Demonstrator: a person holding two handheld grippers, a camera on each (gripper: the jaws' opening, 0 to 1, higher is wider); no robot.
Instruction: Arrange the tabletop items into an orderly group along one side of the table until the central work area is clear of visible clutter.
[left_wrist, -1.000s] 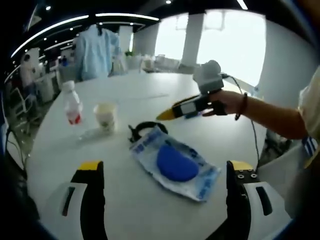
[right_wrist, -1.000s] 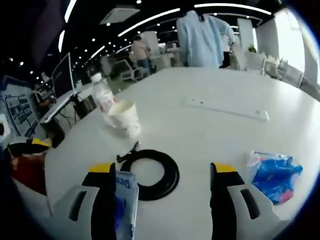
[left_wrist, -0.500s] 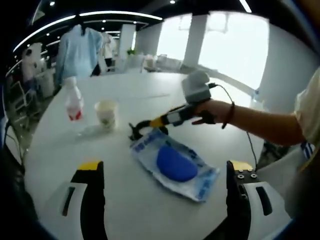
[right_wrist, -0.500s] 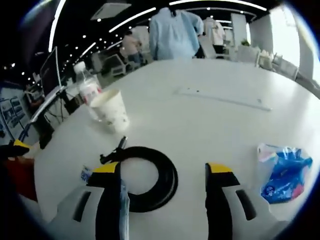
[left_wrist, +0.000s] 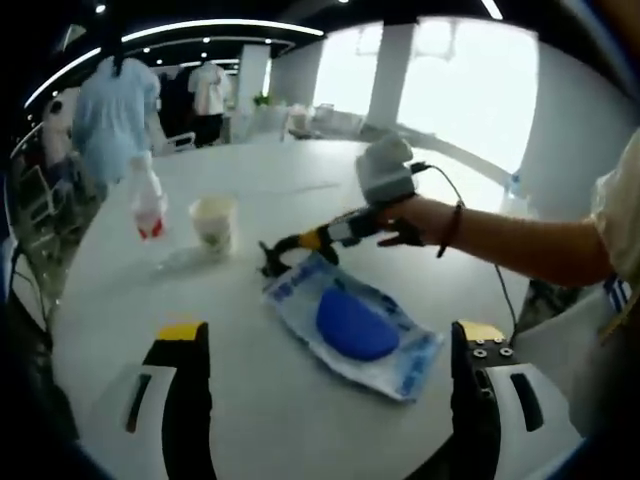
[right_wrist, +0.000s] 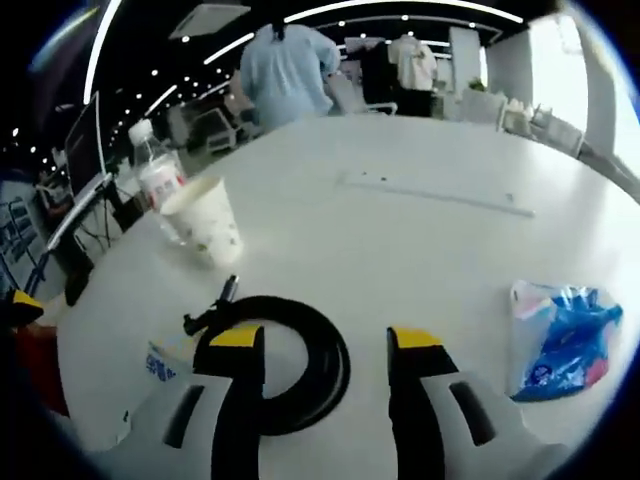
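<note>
light: bright window glare + ceiling strips | img: soft blur, edges fisheye-warped

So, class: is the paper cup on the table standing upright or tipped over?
Upright. The paper cup stands on its narrow base with its open rim facing up, beside the bottle, on the white table.

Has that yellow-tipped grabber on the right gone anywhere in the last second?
Yes. In the left gripper view the right gripper has dropped toward the table, down to the black cable by the blue packet.
</note>
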